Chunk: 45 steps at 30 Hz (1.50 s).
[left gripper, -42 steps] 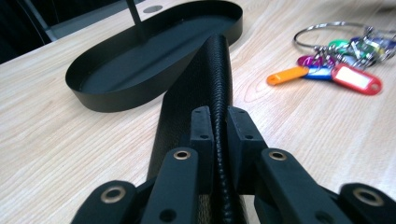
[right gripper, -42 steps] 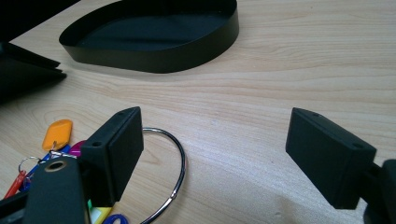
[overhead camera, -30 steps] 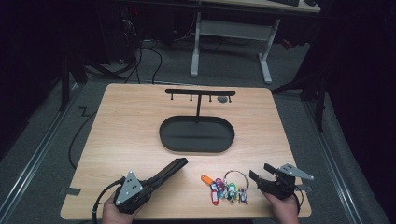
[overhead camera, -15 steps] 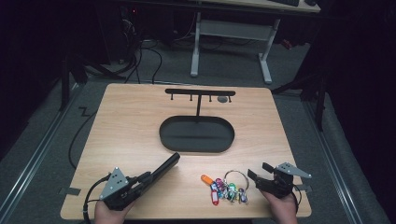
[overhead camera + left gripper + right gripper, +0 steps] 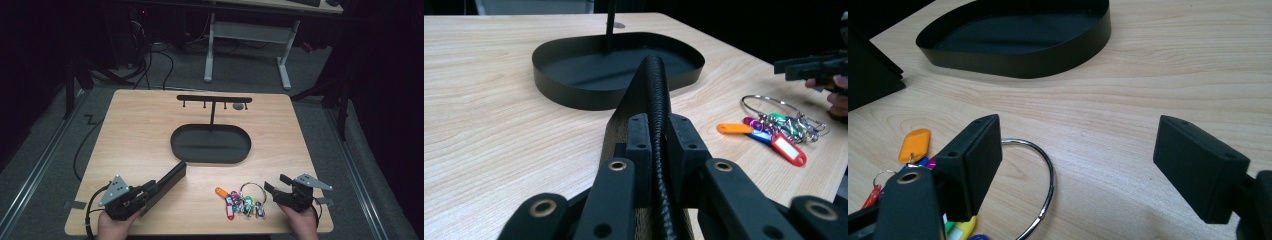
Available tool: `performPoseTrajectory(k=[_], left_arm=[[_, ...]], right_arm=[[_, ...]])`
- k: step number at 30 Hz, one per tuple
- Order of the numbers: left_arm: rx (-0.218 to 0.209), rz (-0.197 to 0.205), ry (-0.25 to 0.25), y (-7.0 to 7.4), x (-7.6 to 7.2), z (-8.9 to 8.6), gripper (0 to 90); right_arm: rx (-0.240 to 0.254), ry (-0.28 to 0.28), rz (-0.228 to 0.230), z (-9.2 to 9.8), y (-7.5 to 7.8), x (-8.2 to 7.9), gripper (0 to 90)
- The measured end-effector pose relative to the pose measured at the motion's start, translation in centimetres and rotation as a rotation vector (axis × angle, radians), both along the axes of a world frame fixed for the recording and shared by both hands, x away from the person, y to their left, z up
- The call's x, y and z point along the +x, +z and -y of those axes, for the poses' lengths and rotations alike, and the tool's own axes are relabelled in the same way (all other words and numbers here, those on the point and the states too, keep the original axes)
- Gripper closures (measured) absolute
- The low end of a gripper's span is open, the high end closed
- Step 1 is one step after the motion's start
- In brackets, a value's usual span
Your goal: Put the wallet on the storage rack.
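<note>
So, left tongs [image 5: 150, 189]: we have them clamped on one end of a flat black wallet [image 5: 170, 181], whose braided edge runs up between the pads in the left gripper view
Wallet: it is picked up, not yet put anywhere; its far end points toward the tray [image 5: 210, 156] and stops short of the rim, low over the table [image 5: 135, 125]
Right tongs [image 5: 274, 184]: we hold them wide apart with nothing between the pads, low at the table's near right corner
Key bunch [image 5: 242, 202]: it lies flat on the table between our two hands; its big steel ring [image 5: 1045, 165] sits just beside the left pad in the right gripper view, not gripped
Tray: it is bare inside, so nothing has been put away yet
Hook bar [image 5: 214, 98]: it stands on its post above the tray; one small round thing hangs near its right end, too small for us to name
Progress: we judge this an early stage, one thing in hand and none placed
Left to do: we judge the wallet goes into the tray, then the keys get lifted by the ring
</note>
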<state>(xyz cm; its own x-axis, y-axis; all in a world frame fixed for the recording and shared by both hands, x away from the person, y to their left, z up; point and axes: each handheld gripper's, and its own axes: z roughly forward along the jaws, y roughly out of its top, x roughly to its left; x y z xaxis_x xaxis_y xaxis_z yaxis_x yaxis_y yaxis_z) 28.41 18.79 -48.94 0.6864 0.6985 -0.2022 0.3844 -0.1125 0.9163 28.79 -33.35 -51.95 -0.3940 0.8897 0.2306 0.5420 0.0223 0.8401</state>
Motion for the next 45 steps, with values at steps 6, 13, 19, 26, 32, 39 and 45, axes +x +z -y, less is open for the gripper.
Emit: performPoseTrajectory(k=[6,13,19,26,32,39,45], left_arm=[[0.011,0.02,0.027,-0.1,0.6,-0.7,76.8],[0.057,0.041,0.006,-0.2,0.6,-0.3,64.7],[0.151,0.088,-0.011,-0.1,0.5,0.7,55.3],[0.28,0.132,-0.02,-0.1,0.1,1.4,51.0],[0.258,0.101,-0.019,0.0,0.3,1.4,44.1],[0.311,0.078,0.0,0.5,0.0,1.7,50.9],[0.415,0.035,0.004,1.6,0.4,2.7,45.7]], right_arm=[[-0.002,-0.013,-0.01,0.2,-0.2,0.1,19.8],[0.006,-0.023,-0.011,0.7,-0.1,-0.5,20.0],[0.005,-0.015,-0.013,0.6,-0.3,-0.2,20.0],[-0.002,-0.001,-0.011,0.3,-0.2,-0.3,19.9],[-0.053,0.027,-0.009,-0.5,1.2,0.0,19.3],[-0.135,0.066,0.03,-0.6,3.6,-0.5,25.5],[-0.117,0.048,0.056,-0.6,1.7,-1.5,28.2]])
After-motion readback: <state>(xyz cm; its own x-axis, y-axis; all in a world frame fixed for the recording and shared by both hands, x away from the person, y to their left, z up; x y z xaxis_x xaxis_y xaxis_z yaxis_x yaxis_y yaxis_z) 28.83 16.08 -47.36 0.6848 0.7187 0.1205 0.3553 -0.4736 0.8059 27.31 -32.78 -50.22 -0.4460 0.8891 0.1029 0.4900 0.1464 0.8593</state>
